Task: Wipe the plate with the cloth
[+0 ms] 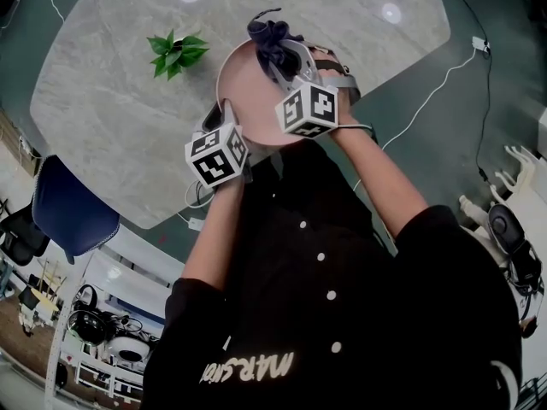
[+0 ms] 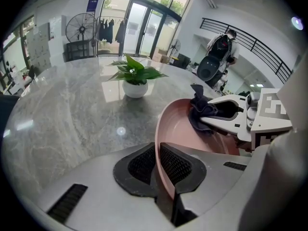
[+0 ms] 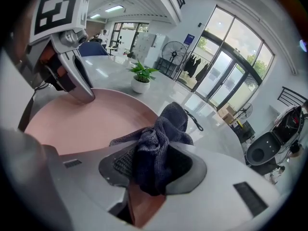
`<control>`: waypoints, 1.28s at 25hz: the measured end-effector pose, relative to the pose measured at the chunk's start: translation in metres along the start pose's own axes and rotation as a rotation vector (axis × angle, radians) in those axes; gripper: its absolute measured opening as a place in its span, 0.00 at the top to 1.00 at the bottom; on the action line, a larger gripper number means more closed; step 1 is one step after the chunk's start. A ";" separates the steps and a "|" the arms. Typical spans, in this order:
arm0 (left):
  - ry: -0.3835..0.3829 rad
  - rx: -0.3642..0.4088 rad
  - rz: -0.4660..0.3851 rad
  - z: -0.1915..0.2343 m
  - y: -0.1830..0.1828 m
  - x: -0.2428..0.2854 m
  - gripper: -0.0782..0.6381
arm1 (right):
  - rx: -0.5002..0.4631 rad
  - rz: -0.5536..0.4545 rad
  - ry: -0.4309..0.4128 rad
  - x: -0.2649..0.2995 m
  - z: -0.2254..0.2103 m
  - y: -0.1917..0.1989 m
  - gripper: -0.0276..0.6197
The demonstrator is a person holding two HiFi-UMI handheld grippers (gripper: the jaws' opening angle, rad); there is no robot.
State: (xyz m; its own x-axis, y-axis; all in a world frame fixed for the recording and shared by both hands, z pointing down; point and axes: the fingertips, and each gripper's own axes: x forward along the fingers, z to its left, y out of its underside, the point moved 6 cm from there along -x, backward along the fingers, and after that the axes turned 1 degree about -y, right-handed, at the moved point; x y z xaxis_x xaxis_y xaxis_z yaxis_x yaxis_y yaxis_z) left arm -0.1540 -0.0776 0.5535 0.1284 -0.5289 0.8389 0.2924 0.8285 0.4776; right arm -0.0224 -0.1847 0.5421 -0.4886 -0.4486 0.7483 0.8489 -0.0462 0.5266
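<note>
A pink plate [image 1: 248, 88] is held tilted above the marble table. My left gripper [image 1: 225, 116] is shut on the plate's near rim; in the left gripper view the rim [image 2: 161, 143] runs between the two black pads [image 2: 175, 165]. My right gripper [image 1: 278, 51] is shut on a bunched dark blue cloth [image 1: 269, 37], which rests on the plate's far right part. In the right gripper view the cloth [image 3: 156, 143] fills the jaws over the plate [image 3: 82, 124], with the left gripper [image 3: 79, 88] clamped on the opposite rim. The left gripper view shows the cloth [image 2: 199, 110] lying on the plate's face.
A small potted plant [image 1: 175, 52] stands on the table [image 1: 111, 118] left of the plate. A blue chair [image 1: 73, 207] sits at the table's near left edge. White cables [image 1: 427, 101] trail over the floor on the right.
</note>
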 end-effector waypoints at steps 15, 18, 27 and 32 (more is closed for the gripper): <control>-0.002 0.008 0.003 0.001 0.000 0.000 0.83 | -0.044 0.086 -0.001 -0.017 0.003 0.026 0.74; -0.001 0.014 0.006 0.001 0.000 0.001 0.83 | -0.059 0.103 -0.007 -0.021 0.005 0.032 0.74; 0.006 0.010 0.003 0.000 -0.002 0.001 0.83 | -0.088 0.128 -0.024 -0.030 0.010 0.040 0.74; 0.004 0.010 0.000 0.000 -0.002 0.001 0.83 | -0.095 0.124 -0.036 -0.034 0.013 0.044 0.74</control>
State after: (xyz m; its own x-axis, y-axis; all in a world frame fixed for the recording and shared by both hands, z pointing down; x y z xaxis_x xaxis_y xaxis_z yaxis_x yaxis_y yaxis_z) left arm -0.1541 -0.0798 0.5530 0.1317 -0.5298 0.8378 0.2832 0.8300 0.4804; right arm 0.0292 -0.1601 0.5447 -0.3841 -0.4237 0.8204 0.9177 -0.0770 0.3899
